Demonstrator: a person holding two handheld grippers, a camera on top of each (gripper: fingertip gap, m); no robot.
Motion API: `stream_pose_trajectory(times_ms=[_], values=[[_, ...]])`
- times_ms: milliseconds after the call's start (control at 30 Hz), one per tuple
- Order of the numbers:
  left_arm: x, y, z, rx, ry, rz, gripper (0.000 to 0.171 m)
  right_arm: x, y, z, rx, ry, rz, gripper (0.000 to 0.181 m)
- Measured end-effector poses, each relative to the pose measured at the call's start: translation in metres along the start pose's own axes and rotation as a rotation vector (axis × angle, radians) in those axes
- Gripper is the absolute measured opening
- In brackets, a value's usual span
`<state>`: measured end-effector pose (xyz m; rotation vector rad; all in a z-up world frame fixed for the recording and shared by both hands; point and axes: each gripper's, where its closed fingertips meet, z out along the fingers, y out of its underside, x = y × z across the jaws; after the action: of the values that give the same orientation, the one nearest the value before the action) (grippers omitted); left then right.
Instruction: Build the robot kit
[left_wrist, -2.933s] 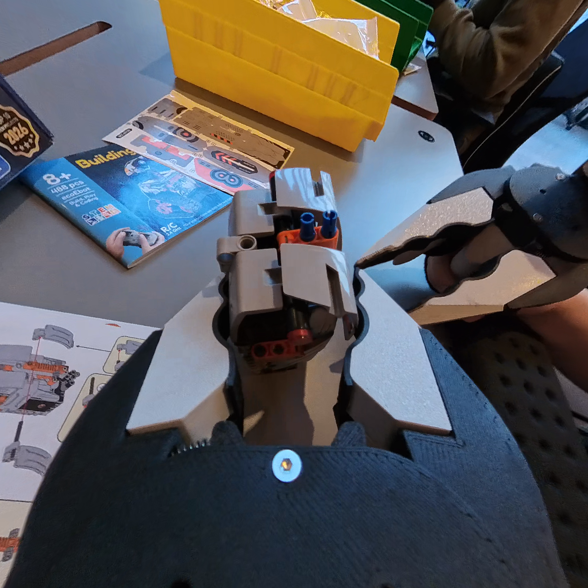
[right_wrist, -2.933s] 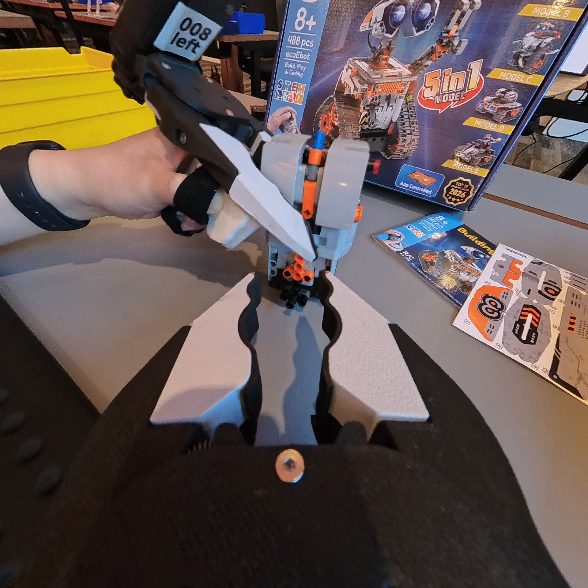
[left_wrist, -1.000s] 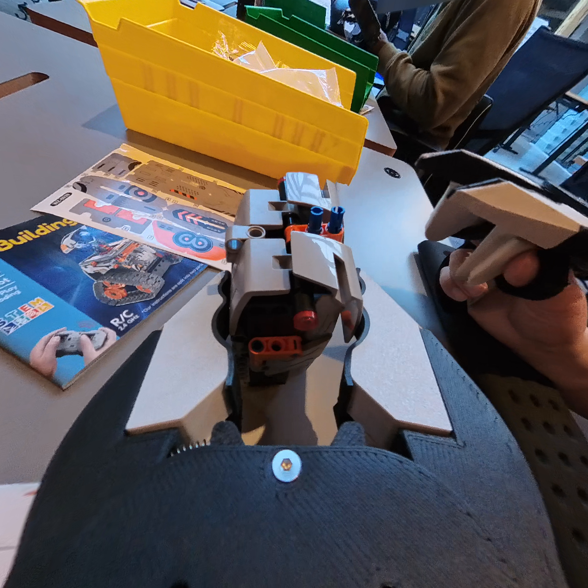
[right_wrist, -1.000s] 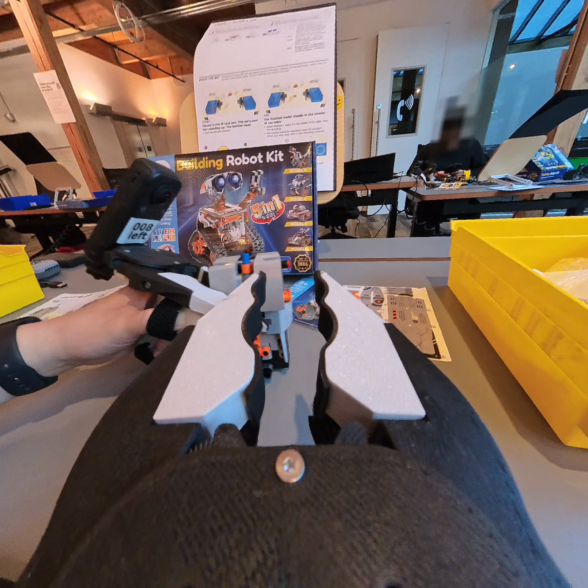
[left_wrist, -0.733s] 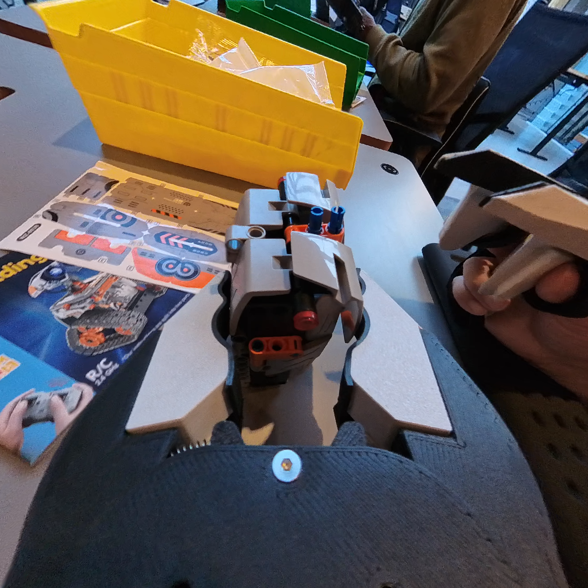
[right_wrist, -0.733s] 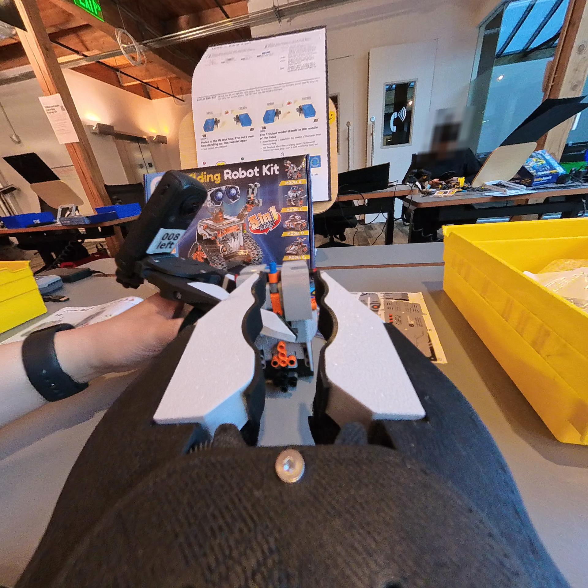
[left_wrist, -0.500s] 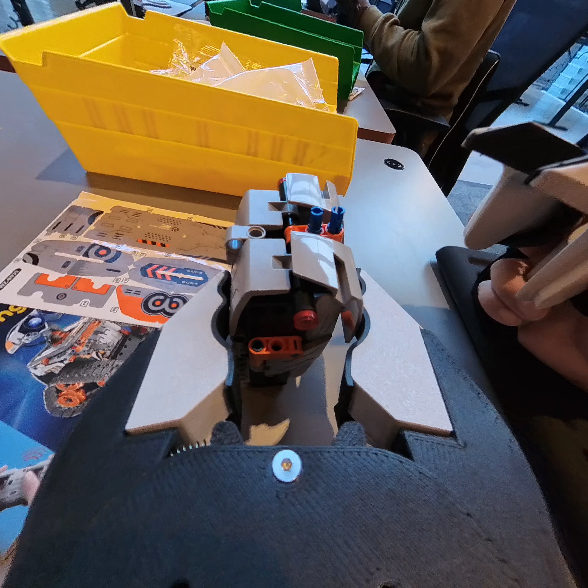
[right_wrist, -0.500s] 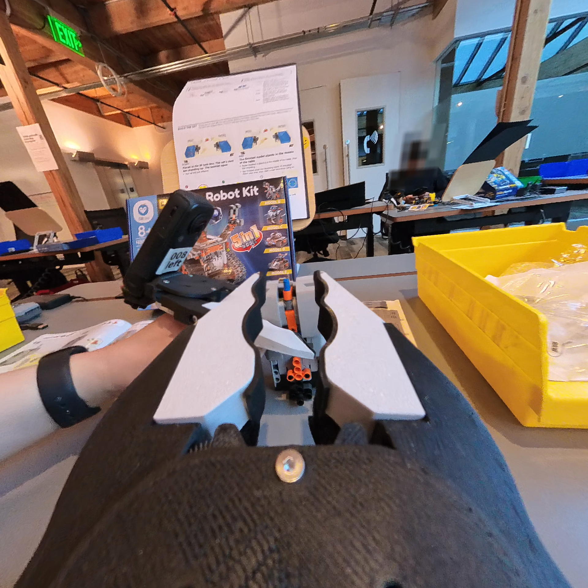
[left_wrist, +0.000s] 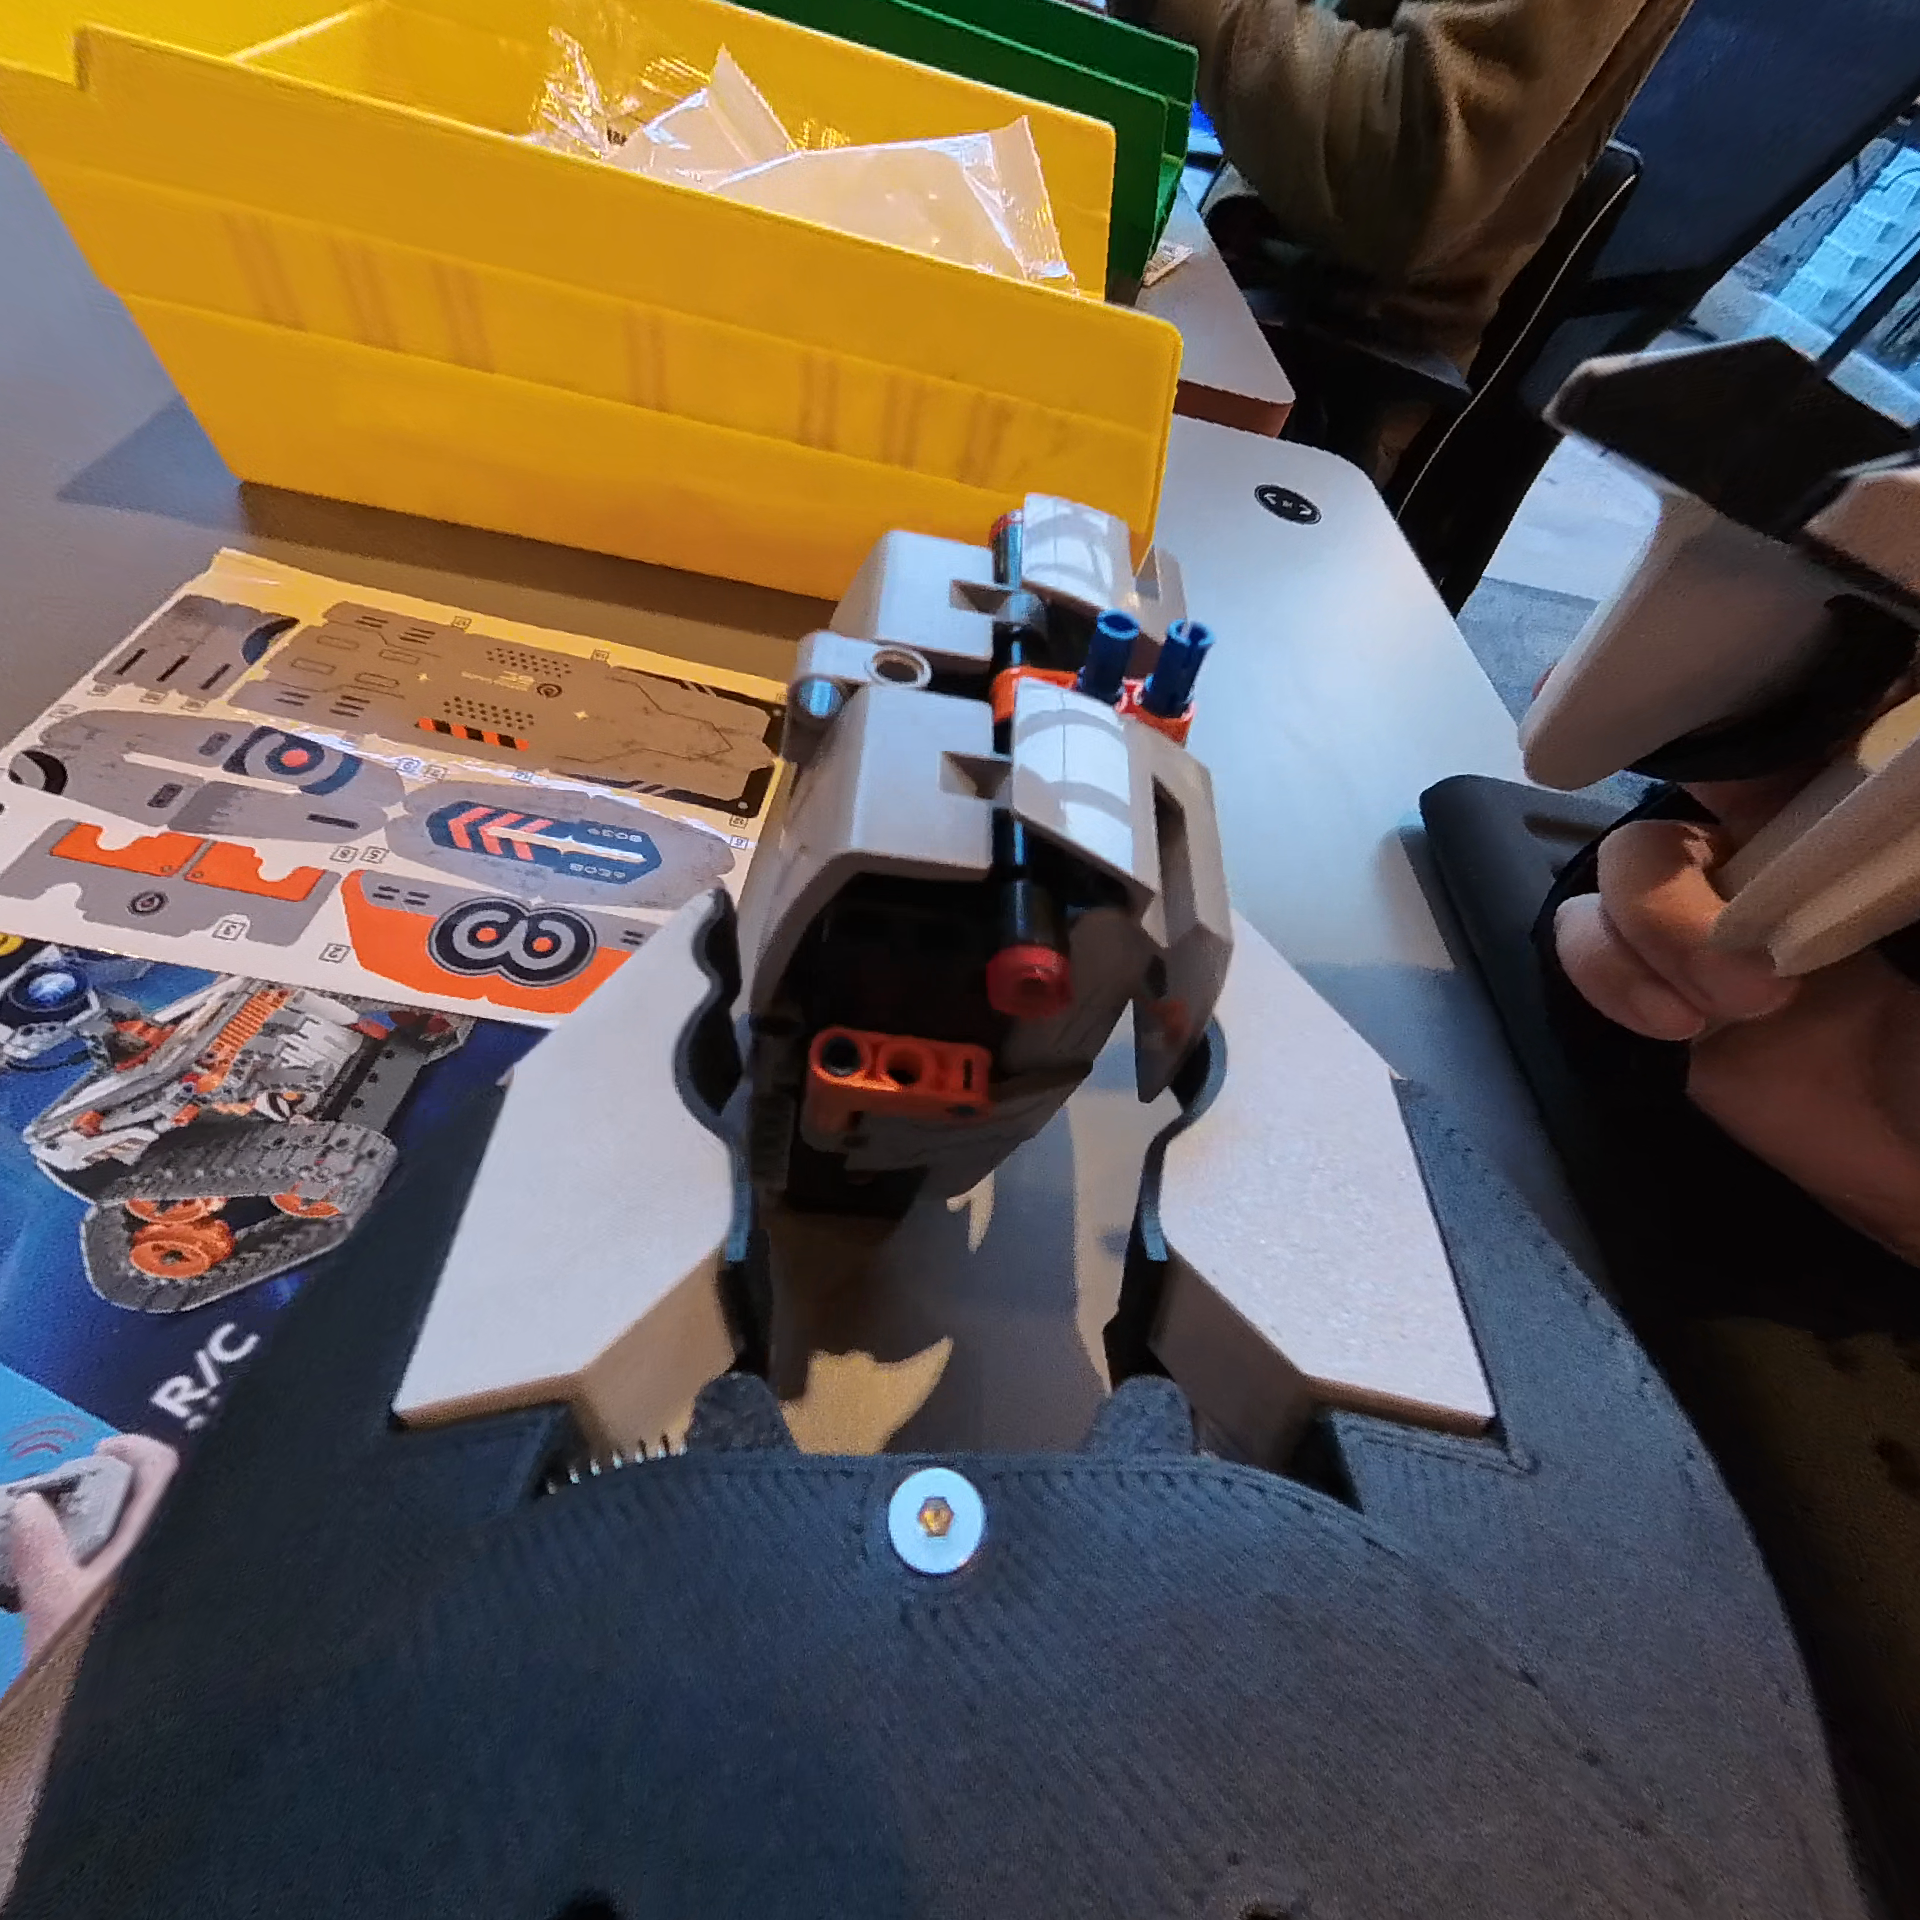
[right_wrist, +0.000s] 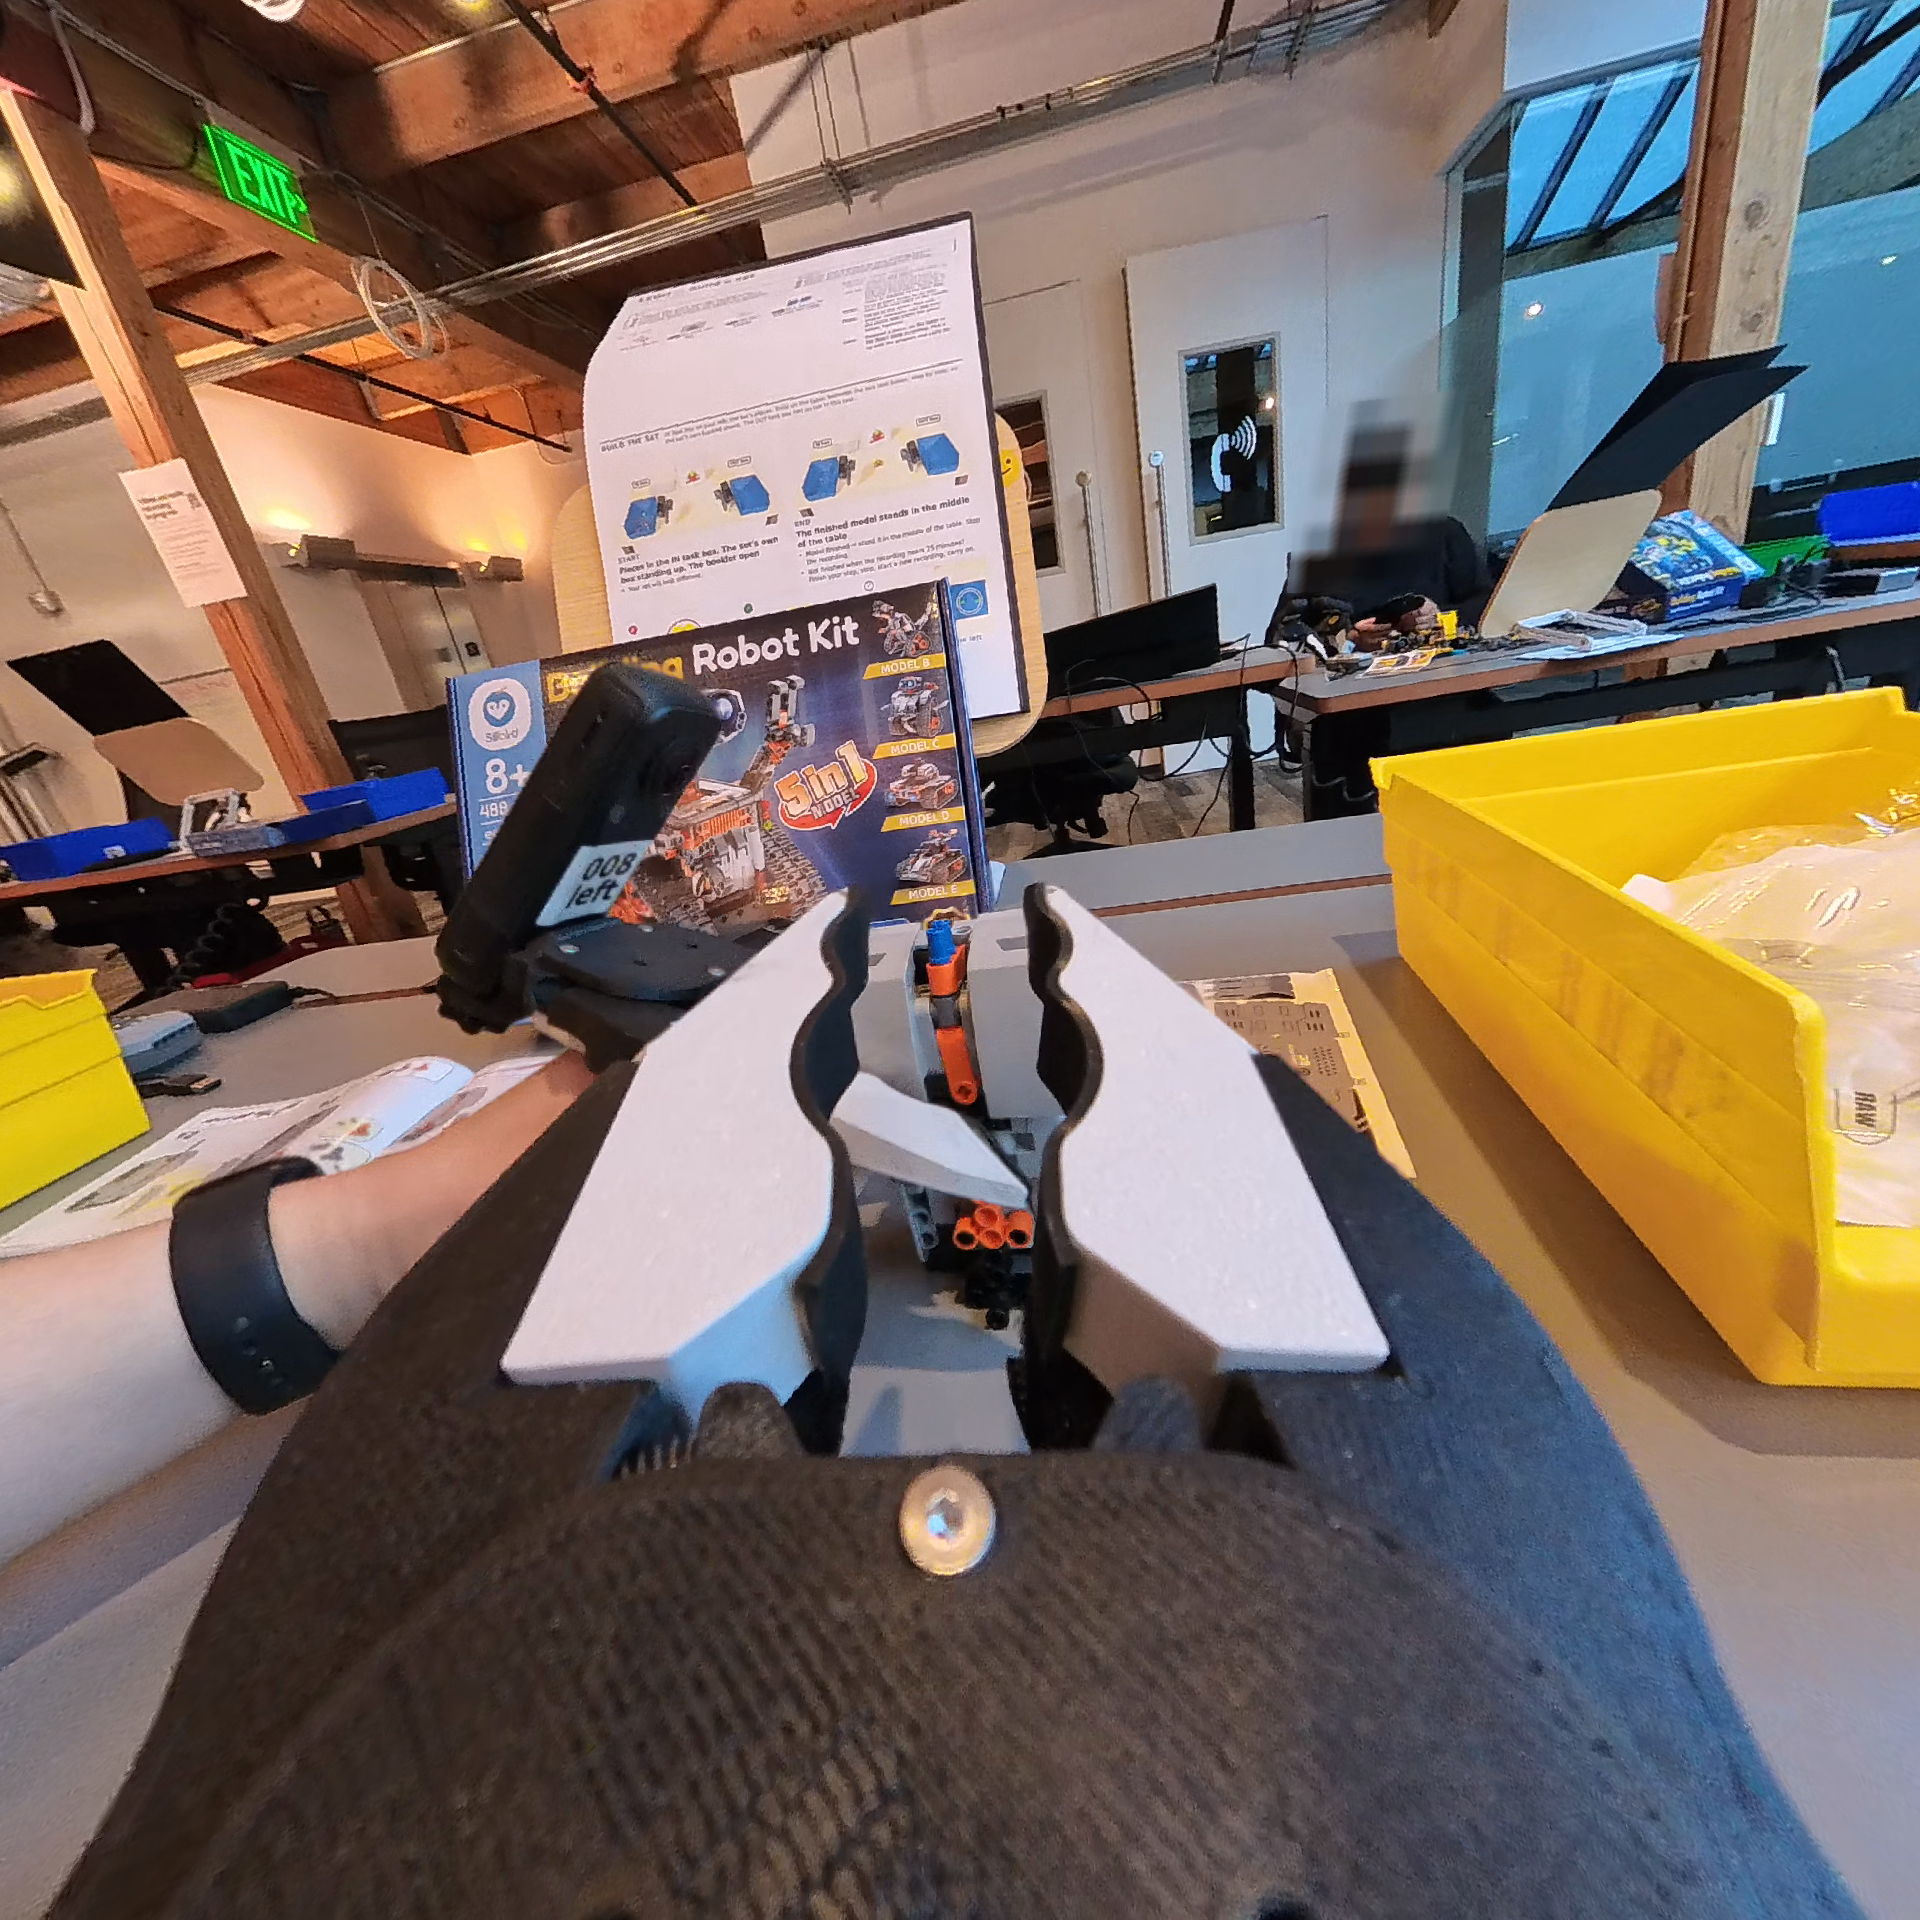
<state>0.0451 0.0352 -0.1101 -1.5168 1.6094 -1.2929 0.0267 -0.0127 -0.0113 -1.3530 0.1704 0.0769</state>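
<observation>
Since half a second ago, both views have swung closer to the model. Left claw grips it above the table. Right claw stands slightly parted, empty, its tips framing the model's far side, not touching. Sticker sheet and booklet lie left; the yellow bin blocks beyond, table edge right.

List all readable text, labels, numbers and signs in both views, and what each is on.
Not copying out the wording; these bear it:
Green sign, overhead: legible.
Dark blue kit box: title, numbers, badges legible.
White sheet behind it: headings legible, body too small.
White sticker on black camera: legible.
Blue booklet: partly legible.
Sticker sheet: marks too small.
Paper notice, far left: too small.
</observation>
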Motion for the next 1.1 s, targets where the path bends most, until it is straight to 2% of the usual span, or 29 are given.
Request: stream_pose_trajectory(times_ms=[133, 333, 533, 633, 700, 800, 867, 1000, 1100], values=[[0.000, -0.004, -0.007, 0.040, -0.008, -0.019, 0.084, -0.001, 0.001, 0.001, -0.005, -0.011, 0.009, 0.028], [-0.004, -0.012, -0.038, 0.114, -0.074, -0.059, 0.090, -0.003, 0.005, 0.002, -0.023, -0.021, 0.010, 0.028], [0.012, 0.006, -0.084, 0.165, -0.128, -0.221, 0.090, -0.004, 0.004, 0.002, -0.015, -0.023, 0.002, 0.027], [0.038, 0.034, -0.111, 0.070, -0.053, -0.279, 0.086, -0.010, 0.007, 0.003, -0.032, -0.043, -0.025, 0.021], [0.045, 0.052, -0.135, 0.034, -0.060, -0.316, 0.078, -0.015, 0.009, 0.004, -0.045, -0.062, -0.043, 0.016], [0.042, 0.077, -0.181, 0.044, -0.160, -0.373, 0.067, -0.026, 0.016, 0.008, -0.083, -0.103, -0.073, 0.011], [0.028, 0.096, -0.218, 0.057, -0.311, -0.383, 0.059, -0.036, 0.023, 0.011, -0.117, -0.140, -0.103, 0.010], [-0.001, 0.125, -0.284, 0.009, -0.597, -0.345, 0.058, -0.063, 0.040, 0.017, -0.186, -0.234, -0.200, 0.009], [-0.014, 0.139, -0.304, -0.053, -0.695, -0.302, 0.062, -0.091, 0.059, 0.020, -0.260, -0.334, -0.273, 0.009]])
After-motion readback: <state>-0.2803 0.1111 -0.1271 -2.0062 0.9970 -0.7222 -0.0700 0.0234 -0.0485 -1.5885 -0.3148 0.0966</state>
